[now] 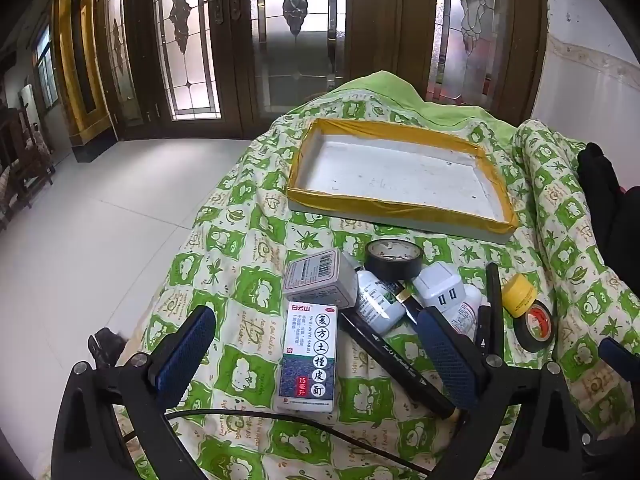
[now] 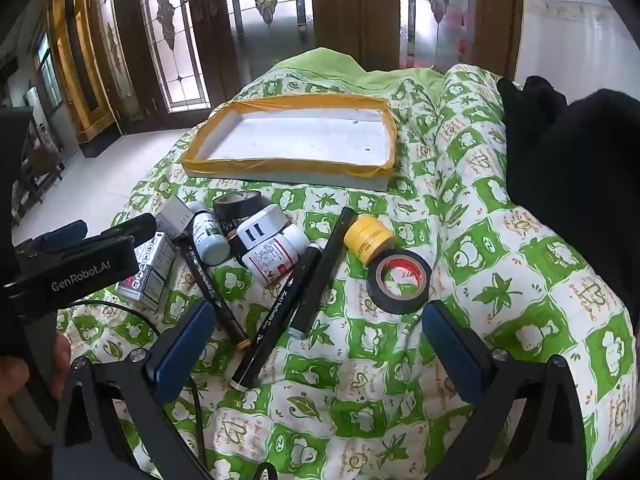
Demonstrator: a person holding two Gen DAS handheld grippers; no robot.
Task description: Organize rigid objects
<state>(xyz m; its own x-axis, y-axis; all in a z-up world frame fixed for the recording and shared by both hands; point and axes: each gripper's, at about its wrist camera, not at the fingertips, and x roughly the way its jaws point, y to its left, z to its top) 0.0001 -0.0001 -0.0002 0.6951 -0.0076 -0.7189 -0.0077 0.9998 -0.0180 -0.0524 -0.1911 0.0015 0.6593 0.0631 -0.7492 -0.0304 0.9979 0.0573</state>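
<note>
Nearby, shallow rectangular tape-rimmed tray

Dark wooden doors with leaded glass, pale tiled floor, white wall

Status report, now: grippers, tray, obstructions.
Left gripper and right gripper open, empty. Tray empty, items piled short of it. Nothing blocking.

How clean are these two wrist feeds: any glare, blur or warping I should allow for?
Left wrist view: sharp, strong fisheye bending of the doors, backlit glass glare, tray evenly lit. Right wrist view: same bending and black corners, bright panes behind, items such as the red-cored tape roll crisp, soft shadows only.
</note>
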